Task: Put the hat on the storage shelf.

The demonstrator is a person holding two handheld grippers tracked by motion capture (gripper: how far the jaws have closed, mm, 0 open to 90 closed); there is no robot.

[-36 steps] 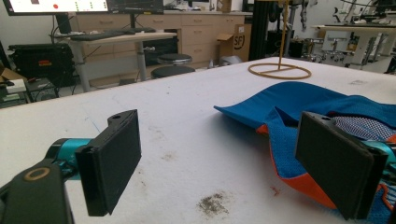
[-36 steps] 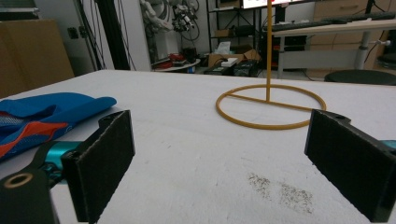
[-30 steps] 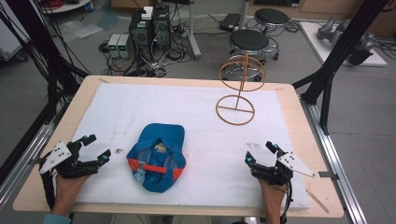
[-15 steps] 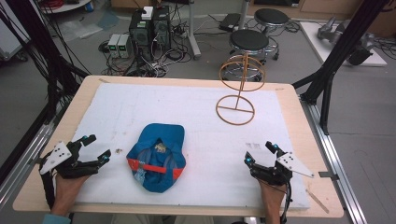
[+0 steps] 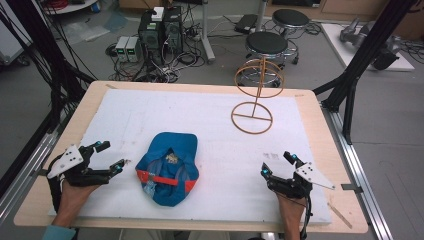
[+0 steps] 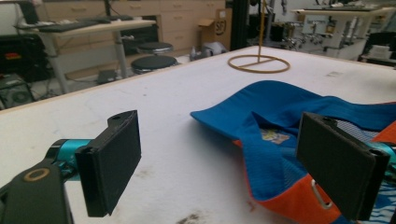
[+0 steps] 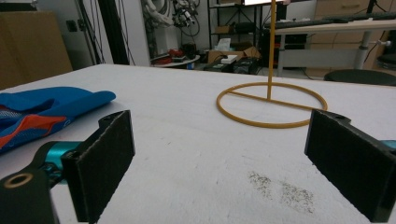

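Note:
A blue cap with an orange back strap lies upside down on the white mat, left of centre. It fills the right side of the left gripper view as the cap, and shows at the left edge of the right gripper view as the cap. A yellow wire stand with a ring base and a ring top stands at the back right, also seen as the stand and the stand. My left gripper rests open just left of the cap. My right gripper rests open at the front right, nothing between its jaws.
The white mat covers most of the wooden table. Dark smudges mark the mat ahead of the right gripper. Black frame posts stand at both table sides. Stools and computer boxes stand on the floor behind.

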